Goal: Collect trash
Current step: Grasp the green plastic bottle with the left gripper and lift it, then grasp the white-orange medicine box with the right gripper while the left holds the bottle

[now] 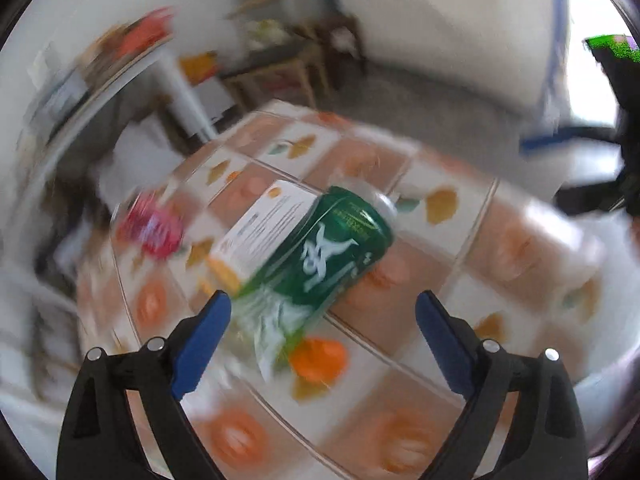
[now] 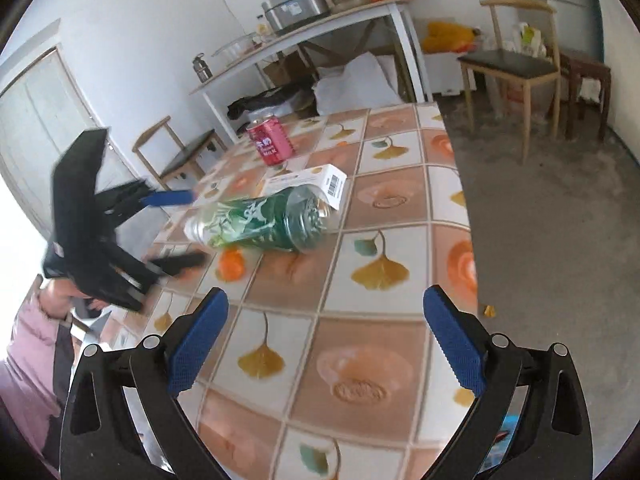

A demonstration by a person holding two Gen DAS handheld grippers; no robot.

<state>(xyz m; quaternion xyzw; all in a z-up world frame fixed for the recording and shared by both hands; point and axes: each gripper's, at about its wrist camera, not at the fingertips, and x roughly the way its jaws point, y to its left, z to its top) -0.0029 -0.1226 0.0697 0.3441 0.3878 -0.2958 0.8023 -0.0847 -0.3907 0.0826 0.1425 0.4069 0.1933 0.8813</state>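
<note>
On the tiled counter (image 2: pixel 384 200), a green plastic bottle (image 2: pixel 260 220) lies ahead of our left hand-held gripper (image 1: pixel 323 304) and right hand-held gripper (image 2: pixel 326 300), both released and empty.

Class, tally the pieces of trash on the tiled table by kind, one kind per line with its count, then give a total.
Green plastic bottle, lying on its side: 1
Red can, upright: 1
White box, lying behind the bottle: 1
Orange scrap beside the bottle: 1
Total: 4
</note>
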